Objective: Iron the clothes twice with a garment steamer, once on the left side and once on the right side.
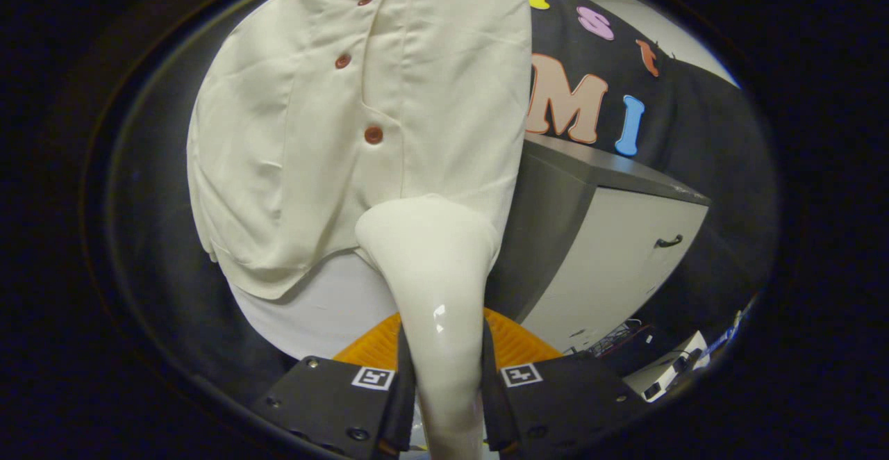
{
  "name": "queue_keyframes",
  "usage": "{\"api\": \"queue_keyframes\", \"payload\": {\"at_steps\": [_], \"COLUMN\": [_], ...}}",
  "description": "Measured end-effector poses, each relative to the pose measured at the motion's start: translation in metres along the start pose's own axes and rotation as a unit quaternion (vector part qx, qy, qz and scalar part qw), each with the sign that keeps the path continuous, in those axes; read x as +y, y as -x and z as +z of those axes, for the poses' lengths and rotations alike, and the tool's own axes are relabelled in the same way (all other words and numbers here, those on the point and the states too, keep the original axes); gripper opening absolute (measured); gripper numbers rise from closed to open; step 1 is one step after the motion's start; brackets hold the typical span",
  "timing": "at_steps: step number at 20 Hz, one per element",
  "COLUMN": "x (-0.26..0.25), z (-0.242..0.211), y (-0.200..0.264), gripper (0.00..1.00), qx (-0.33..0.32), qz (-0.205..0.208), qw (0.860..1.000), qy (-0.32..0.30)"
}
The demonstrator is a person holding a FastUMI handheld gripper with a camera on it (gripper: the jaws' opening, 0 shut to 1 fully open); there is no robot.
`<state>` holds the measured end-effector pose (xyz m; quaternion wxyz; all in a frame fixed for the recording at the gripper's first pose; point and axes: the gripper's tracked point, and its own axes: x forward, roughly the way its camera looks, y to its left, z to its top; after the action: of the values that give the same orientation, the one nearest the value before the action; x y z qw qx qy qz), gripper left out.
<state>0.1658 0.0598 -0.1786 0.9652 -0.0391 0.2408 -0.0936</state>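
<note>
My claw (448, 383) is clamped on the steamer (434, 265), whose head presses the cream shirt (333, 140) below its lowest button (374, 135).

Tongs (448, 383): one pair, hand-held, pointing forward and upward. Both fingers (399, 394) closed against the steamer handle (444, 349), one pressing on each side. Grip firm.
</note>
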Motion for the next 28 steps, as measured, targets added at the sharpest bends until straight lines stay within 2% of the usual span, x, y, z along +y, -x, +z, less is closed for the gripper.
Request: {"api": "queue_keyframes", "payload": {"at_steps": [10,23,28], "x": [-0.005,-0.026,-0.042], "z": [-0.032,-0.073,-0.086], "y": [-0.005,0.073,0.106], "gripper": [0.41,0.42,0.41], "qx": [0.04,0.046,0.05], "qz": [-0.002,0.0,-0.008], "qw": [0.999,0.999,0.999], "qy": [0.022,-0.009,0.004]}}
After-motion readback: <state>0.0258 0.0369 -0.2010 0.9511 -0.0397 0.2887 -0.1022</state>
